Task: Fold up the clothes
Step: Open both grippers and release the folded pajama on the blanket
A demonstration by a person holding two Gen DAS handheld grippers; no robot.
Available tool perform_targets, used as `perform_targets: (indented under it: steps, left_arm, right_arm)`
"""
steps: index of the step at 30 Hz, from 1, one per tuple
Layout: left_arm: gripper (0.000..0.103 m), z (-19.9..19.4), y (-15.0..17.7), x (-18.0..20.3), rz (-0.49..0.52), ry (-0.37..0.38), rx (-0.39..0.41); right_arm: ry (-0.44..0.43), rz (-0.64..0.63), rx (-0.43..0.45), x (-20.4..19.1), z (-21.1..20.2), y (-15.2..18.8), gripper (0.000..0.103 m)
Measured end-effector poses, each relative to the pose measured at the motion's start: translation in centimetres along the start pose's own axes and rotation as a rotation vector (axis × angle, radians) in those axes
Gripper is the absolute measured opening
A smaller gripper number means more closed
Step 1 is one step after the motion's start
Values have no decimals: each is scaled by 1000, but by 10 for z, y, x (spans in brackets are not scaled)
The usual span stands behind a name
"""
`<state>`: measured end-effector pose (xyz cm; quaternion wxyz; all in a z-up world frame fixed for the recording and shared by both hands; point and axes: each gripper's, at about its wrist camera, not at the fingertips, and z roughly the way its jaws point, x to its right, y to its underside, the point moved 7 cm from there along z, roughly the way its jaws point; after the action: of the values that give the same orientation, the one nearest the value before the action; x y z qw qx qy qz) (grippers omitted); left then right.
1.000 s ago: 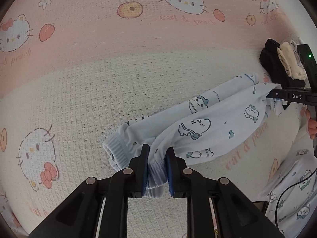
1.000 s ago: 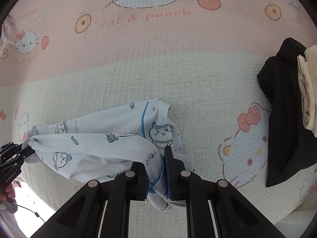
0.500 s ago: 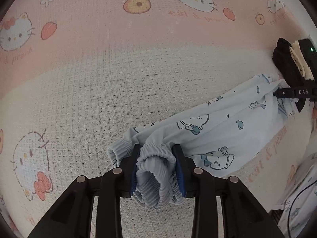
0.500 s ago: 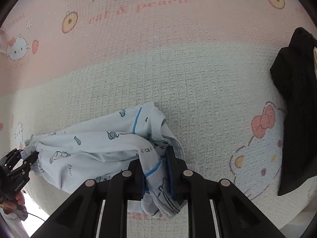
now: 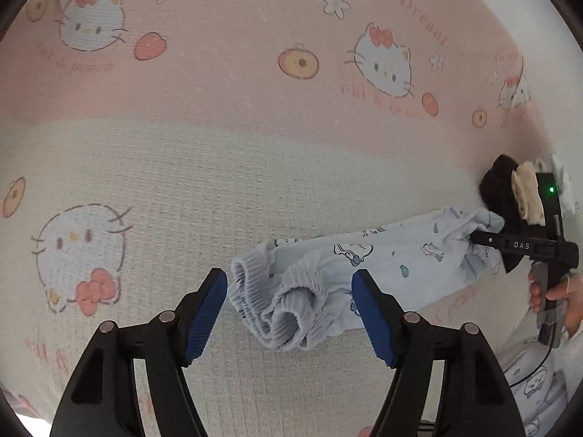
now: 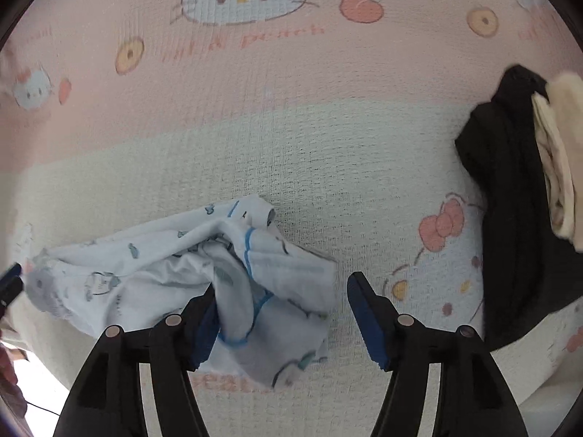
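Observation:
A pair of light blue cartoon-print trousers [image 5: 368,266] lies stretched across the bedspread. Its ribbed cuffs [image 5: 284,302] rest between the blue pads of my left gripper [image 5: 289,302], whose jaws are opening and no longer press the cloth. In the right wrist view the waist end of the trousers [image 6: 255,273] is bunched below my right gripper [image 6: 280,309]. Those jaws are opening too; the left pad still touches the fabric, the right pad stands apart. The right gripper [image 5: 484,238] also shows at the far right of the left wrist view.
A pink and cream cartoon-cat bedspread [image 5: 218,167] covers the whole surface. A black garment [image 6: 517,196] with a cream one [image 6: 561,167] on it lies at the right. A person's hand [image 5: 557,291] and printed sleeve sit at the right edge.
Both grippers were shut on the trousers and have spread their jaws, letting the cloth drop onto the bedspread. The left gripper has shifted sideways and rolled; the right has sunk slightly.

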<state>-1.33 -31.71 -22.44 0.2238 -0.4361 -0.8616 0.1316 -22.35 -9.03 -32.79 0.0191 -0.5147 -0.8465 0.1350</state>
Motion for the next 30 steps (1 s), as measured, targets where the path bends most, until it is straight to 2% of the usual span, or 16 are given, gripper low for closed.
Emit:
perform_targets:
  steps: [6,9,12,20,23,26,28,30]
  left_arm:
    - [69,-3,21,18,-36,-5,25]
    - [69,-3,27,18,-48,9,24]
    - [69,-8,32,22,-51,18,32]
    - [69,4,37,29,-65,25,20]
    - [69,8,37,31,-72,29,24]
    - [69,15,38,33,-73,18,7]
    - [69,19,39,36,-57,10,3]
    - [69,22,40,39,-33,-31,8]
  right_arm:
    - [-113,64,123,7,-39,12,66]
    - [-113,39,188,6,-60,11,67]
    - [-100,-3,227,15,-101,16,68]
    - [-56,-140,244,3,-75,22,68]
    - [-65,-178,273,3,-68,24,68]
    - [-91,-210,305,1,-61,26,68]
    - [-78,-241,292,1,-51,27,68]
    - [-36,-284,283,1,-43,26,68]
